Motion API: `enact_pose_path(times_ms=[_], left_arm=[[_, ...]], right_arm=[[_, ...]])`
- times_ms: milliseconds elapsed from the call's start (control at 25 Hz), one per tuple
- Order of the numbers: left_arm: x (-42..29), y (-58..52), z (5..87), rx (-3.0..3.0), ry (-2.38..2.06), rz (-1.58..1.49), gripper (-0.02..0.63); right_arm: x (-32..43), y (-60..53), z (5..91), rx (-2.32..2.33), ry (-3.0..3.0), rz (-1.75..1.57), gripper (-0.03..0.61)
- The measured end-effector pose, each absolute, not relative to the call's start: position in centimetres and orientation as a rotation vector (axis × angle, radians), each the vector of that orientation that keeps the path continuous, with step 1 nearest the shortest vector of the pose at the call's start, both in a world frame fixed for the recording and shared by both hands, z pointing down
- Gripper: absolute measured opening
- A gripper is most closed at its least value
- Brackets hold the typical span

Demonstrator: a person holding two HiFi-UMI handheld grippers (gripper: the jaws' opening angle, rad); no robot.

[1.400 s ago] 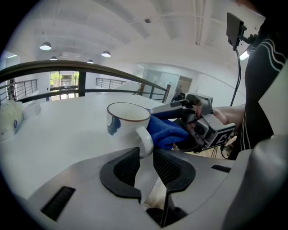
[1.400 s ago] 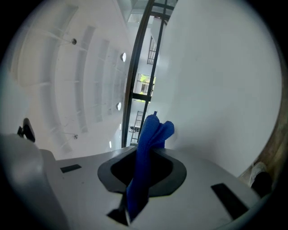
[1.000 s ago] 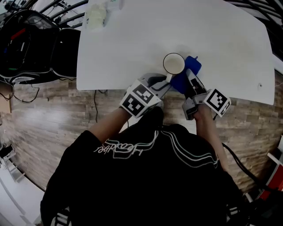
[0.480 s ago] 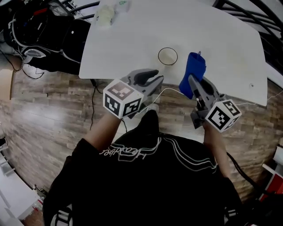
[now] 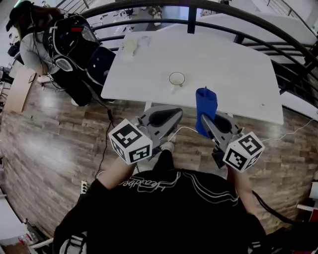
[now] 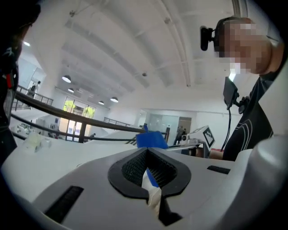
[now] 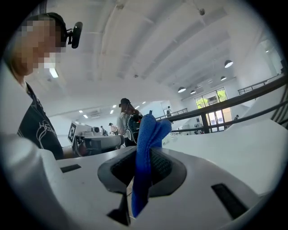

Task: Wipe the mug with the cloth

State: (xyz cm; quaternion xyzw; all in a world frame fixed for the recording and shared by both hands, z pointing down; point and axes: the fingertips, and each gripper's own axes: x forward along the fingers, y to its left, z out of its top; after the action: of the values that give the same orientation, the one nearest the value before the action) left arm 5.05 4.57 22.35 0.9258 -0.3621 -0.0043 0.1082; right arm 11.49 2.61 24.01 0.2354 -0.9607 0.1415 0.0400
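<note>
The white mug (image 5: 177,79) stands upright and alone on the white table (image 5: 233,74), far below both grippers. My right gripper (image 5: 204,119) is shut on the blue cloth (image 5: 205,108), which sticks up from between its jaws; the right gripper view shows the cloth (image 7: 146,148) pinched in the jaw slit. My left gripper (image 5: 175,114) is held up beside it, over the wooden floor. Its jaws have just been closing and now meet, with nothing that I can make out between them. From the left gripper view the cloth (image 6: 152,139) shows beyond the closed jaws.
Pale small objects (image 5: 130,47) lie at the table's far left corner. A dark curved railing (image 5: 208,7) runs behind the table. A person with black bags (image 5: 64,44) is at the upper left. A thin white cable (image 5: 189,130) hangs below the grippers.
Both grippers have risen up and back from the table, so mug and table look smaller. The cloth came up with the right gripper. The left jaws went from spread apart to closed.
</note>
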Motion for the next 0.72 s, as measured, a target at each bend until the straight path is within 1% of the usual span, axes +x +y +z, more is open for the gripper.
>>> enact_pose_path(times_ms=[160,360,480,720], left_arm=[[7.0,6.7,22.4,2.751,-1.118,0.102,0.007],[8.8,8.7,22.9,2.738,-1.160,0.112,0.006],[9.5,9.5,24.0,2.720,-1.136,0.117,0.007],[10.0,9.9,24.4,2.710,-1.132,0.142,0.006]], right_arm=[[13.3,4.7,23.3,0.745,-2.975,0.420,0.048],[15.0,7.1,24.1,0.786,-2.966,0.396,0.048],[15.5,7.6,25.4,0.786,-2.940,0.432,0.048],[16.1,7.8,25.4,0.805,-2.944,0.416,0.048]])
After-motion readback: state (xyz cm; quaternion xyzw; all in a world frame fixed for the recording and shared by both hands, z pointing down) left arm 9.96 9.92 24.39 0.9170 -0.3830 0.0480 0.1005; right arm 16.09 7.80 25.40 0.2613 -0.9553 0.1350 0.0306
